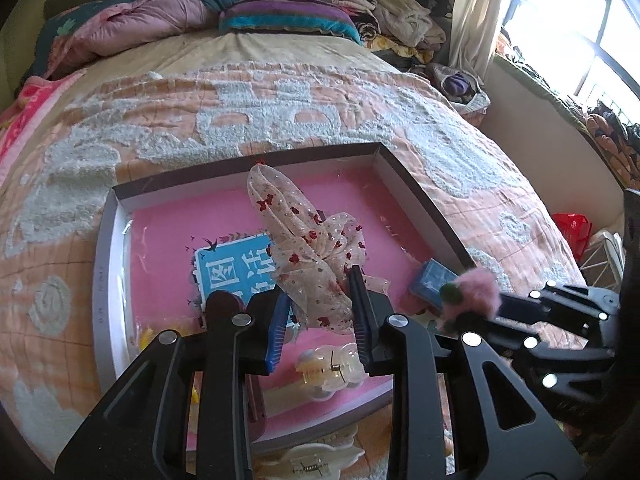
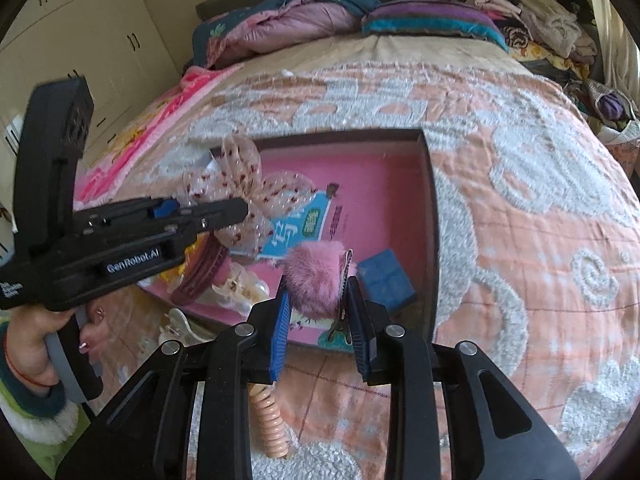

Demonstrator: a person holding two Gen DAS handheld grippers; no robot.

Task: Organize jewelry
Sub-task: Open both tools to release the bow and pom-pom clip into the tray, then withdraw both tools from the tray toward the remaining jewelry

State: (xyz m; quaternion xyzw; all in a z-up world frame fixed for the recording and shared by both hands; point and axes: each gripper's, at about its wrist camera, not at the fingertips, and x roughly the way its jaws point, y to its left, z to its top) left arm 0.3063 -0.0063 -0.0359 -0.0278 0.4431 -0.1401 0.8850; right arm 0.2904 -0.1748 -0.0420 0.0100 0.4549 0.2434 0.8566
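A sheer bow hair clip [image 1: 304,236] with red flowers hangs over the pink-lined shallow box [image 1: 120,216], and my left gripper [image 1: 320,300] is shut on its lower end. In the right wrist view the same left gripper [image 2: 236,212] reaches in from the left with the bow [image 2: 244,176]. My right gripper [image 2: 318,300] is shut on a fluffy pink pompom clip [image 2: 314,278], held just above the near corner of the box [image 2: 427,200]. The left wrist view shows that pompom clip [image 1: 478,290] at the tip of the right gripper [image 1: 470,314].
Inside the box lie a blue printed card [image 1: 228,268], a small blue case [image 2: 386,280], a clear claw clip [image 1: 328,364] and a dark red clip [image 2: 202,274]. A white claw clip [image 2: 180,326] and a peach coil hair tie [image 2: 268,420] lie on the bedspread in front. A hand [image 2: 28,328] grips the left handle.
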